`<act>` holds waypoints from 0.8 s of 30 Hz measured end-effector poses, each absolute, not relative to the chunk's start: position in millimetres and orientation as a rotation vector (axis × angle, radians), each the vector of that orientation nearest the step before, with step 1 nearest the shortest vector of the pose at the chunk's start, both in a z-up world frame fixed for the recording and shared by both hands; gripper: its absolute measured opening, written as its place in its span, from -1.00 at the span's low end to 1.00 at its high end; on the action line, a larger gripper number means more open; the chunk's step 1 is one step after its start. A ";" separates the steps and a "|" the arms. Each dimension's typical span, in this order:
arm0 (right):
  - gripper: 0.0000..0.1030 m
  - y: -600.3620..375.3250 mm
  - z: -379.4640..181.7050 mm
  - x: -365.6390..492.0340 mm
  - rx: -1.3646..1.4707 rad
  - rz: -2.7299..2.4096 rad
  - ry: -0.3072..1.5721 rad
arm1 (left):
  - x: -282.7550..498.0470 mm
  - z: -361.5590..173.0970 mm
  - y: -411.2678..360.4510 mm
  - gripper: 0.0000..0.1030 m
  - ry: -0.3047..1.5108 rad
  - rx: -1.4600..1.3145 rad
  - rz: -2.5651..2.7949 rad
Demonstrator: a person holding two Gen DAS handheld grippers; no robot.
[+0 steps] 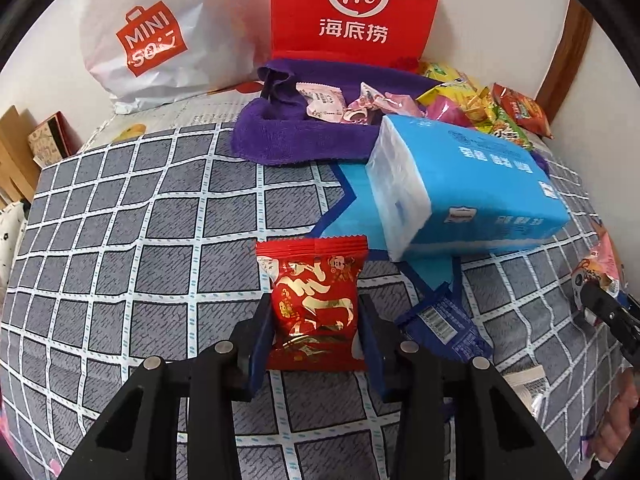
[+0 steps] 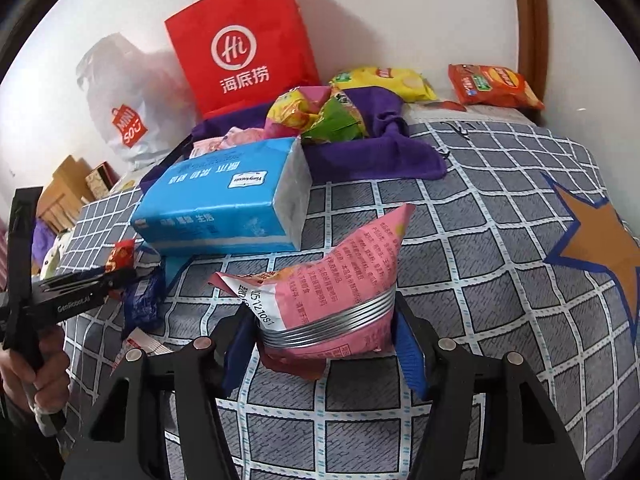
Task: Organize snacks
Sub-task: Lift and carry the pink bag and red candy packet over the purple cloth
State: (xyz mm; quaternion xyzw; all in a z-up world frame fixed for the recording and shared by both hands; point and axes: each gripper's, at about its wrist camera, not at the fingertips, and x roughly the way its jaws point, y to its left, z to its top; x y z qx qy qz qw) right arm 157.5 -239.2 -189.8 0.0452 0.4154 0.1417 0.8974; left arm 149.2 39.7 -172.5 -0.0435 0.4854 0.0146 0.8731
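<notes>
My left gripper (image 1: 316, 312) has its blue-padded fingers (image 1: 260, 344) pressed against both sides of a red snack packet (image 1: 314, 304), a glossy foil pillow with gold figures and crimped ends, which stands upright between them just above the bedspread (image 1: 120, 240). My right gripper (image 2: 326, 320) is clamped on a pink snack bag (image 2: 340, 288), puffy and crinkled, printed with small red text and banded with silver stripes; its pointed corner tips up and away from me.

Just right of the red packet lies a dark blue wrapper (image 1: 440, 328), flat, with a barcode. Beyond it a blue tissue pack (image 1: 460, 184) in soft plastic film rests at an angle, its near end overlapping a blue star printed on the cover. Farther back a purple cloth (image 1: 288, 136), plush and folded into a shallow tray, holds pink sweets (image 1: 324, 106) on its left side and yellow and green chip bags (image 2: 316, 114) on its right. A yellow chip bag (image 2: 384, 78) and an orange chip bag (image 2: 492, 86) lie behind it near the wall.

The bedspread is grey with a white grid, slightly rumpled. Against the white wall stand a red paper bag (image 1: 356, 8) and, to its left, a white plastic shopping bag (image 1: 148, 40). A wooden frame (image 2: 532, 28) rises at far right.
</notes>
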 end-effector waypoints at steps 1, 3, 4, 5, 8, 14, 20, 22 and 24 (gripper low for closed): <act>0.20 -238.7 -187.2 156.6 0.098 0.292 0.861 | 148.0 -171.2 39.8 -0.27 1.016 -0.099 0.020; 0.19 -238.1 -181.9 153.9 0.097 0.282 0.853 | 145.3 -167.3 39.2 -0.27 1.018 -0.110 0.003; 0.19 -237.7 -178.0 151.8 0.093 0.274 0.845 | 143.3 -164.5 38.7 -0.27 1.014 -0.112 -0.005; 0.19 -237.3 -175.0 150.4 0.090 0.270 0.839 | 140.8 -160.7 38.0 -0.27 1.006 -0.113 -0.014; 0.19 -236.6 -164.0 146.4 0.096 0.263 0.827 | 133.2 -148.5 37.2 -0.27 0.995 -0.123 -0.044; 0.19 -230.3 -138.5 140.4 0.079 0.259 0.787 | 126.1 -115.3 39.1 -0.27 0.954 -0.136 -0.093; 0.19 -216.9 -101.8 146.5 0.053 0.249 0.724 | 136.8 -78.3 41.4 -0.27 0.920 -0.138 -0.115; 0.19 -212.1 -90.3 151.4 0.040 0.242 0.707 | 142.1 -68.0 40.9 -0.27 0.905 -0.138 -0.127; 0.19 -208.6 -81.5 156.5 0.039 0.248 0.692 | 149.2 -58.1 39.4 -0.27 0.893 -0.137 -0.131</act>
